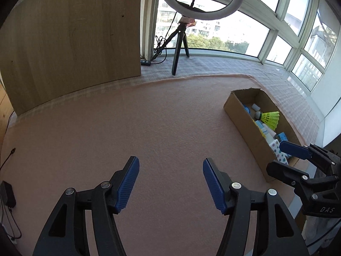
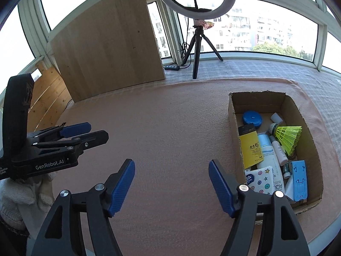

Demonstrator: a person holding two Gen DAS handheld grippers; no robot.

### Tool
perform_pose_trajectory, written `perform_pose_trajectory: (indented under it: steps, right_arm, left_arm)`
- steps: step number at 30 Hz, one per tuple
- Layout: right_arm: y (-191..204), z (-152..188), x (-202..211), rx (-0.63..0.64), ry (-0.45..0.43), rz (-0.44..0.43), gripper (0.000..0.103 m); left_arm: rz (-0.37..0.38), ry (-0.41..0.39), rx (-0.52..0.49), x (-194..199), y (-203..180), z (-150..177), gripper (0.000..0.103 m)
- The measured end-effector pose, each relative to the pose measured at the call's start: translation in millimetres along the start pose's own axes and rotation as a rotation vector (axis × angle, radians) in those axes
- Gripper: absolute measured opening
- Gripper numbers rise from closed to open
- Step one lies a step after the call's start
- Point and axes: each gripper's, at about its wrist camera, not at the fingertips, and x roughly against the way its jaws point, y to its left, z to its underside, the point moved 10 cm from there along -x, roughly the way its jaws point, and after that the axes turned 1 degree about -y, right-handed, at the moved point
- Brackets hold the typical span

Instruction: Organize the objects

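The cardboard box [image 2: 275, 104] sits at the right side of a pink felt mat [image 2: 166, 128], filled with a yellow shuttlecock [image 2: 288, 137], a yellow packet [image 2: 250, 147], a blue round case [image 2: 252, 118], a white bottle [image 2: 269, 155], a tissue pack [image 2: 261, 179] and a blue plastic stand [image 2: 299, 180]. Beyond the mat a checked cloth runs to wide windows, where a ring light [image 2: 195, 0] stands on a tripod [image 2: 197, 49] beside a wooden board [image 2: 106, 42]. The left gripper [image 1: 170, 184] and right gripper [image 2: 171, 186] both hover over bare mat, jaws spread and holding nothing. The box's near wall hides its lower contents; small labels are unreadable.
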Motion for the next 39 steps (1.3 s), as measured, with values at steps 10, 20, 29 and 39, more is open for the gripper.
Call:
perform_pose_trajectory:
  steps: [10,20,29,39]
  right_arm:
    - [61,8,-3,0.091,0.002,-0.046,0.078]
    - [93,20,-4,0.150,0.007,-0.037,0.080]
    - [92,20,2,0.155,-0.017,0.000,0.083]
    - [88,19,5,0.140,-0.032,0.014,0.084]
  left_arm:
    - [-0.080,-0.014,0.115,51,59,49,0.083]
    - [-0.157,-0.058,0.177,89,90,71,0.093]
    - [-0.189,-0.062,0.198,99,96,80,0.093]
    - [-0.190,-0.042,0.209,96,95,85,0.093]
